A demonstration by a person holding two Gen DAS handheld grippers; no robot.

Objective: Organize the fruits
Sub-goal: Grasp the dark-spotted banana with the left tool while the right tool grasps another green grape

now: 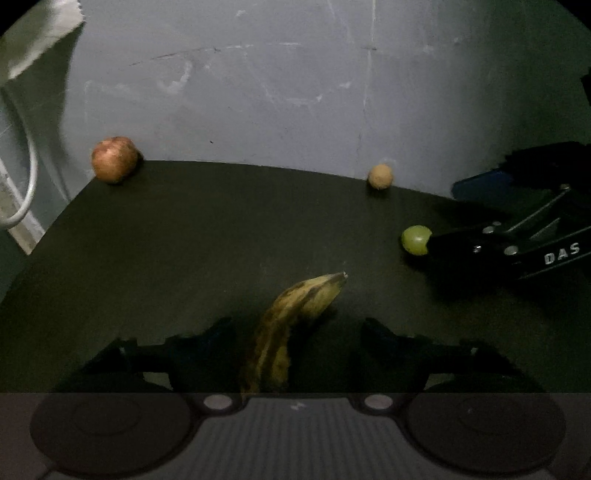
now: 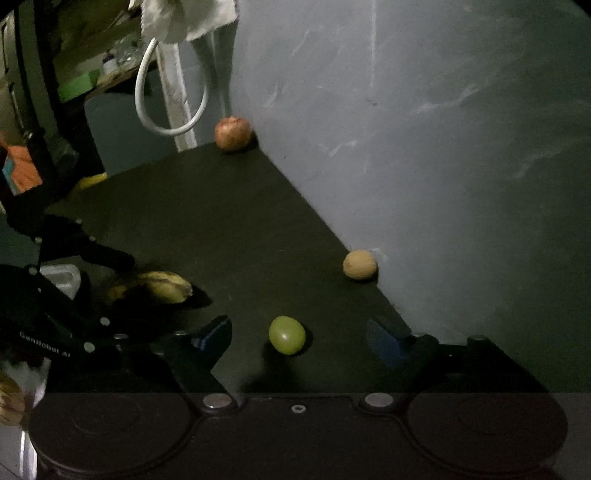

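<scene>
A spotted yellow banana [image 1: 291,317] lies on the dark table [image 1: 192,236] between the fingers of my left gripper [image 1: 297,332], which is open around it. It also shows in the right wrist view [image 2: 162,286]. A green grape [image 2: 287,335] lies between the fingers of my right gripper [image 2: 299,338], which is open around it. The grape also shows in the left wrist view [image 1: 416,240]. A red-brown apple [image 1: 113,159] sits at the table's far left corner. A small tan round fruit [image 1: 380,176] sits against the wall.
A grey scratched wall [image 1: 295,92] borders the table's far side. A white cable loop [image 2: 162,107] and a white cloth [image 2: 184,16] hang past the table's left corner. Shelves with clutter [image 2: 74,81] stand beyond.
</scene>
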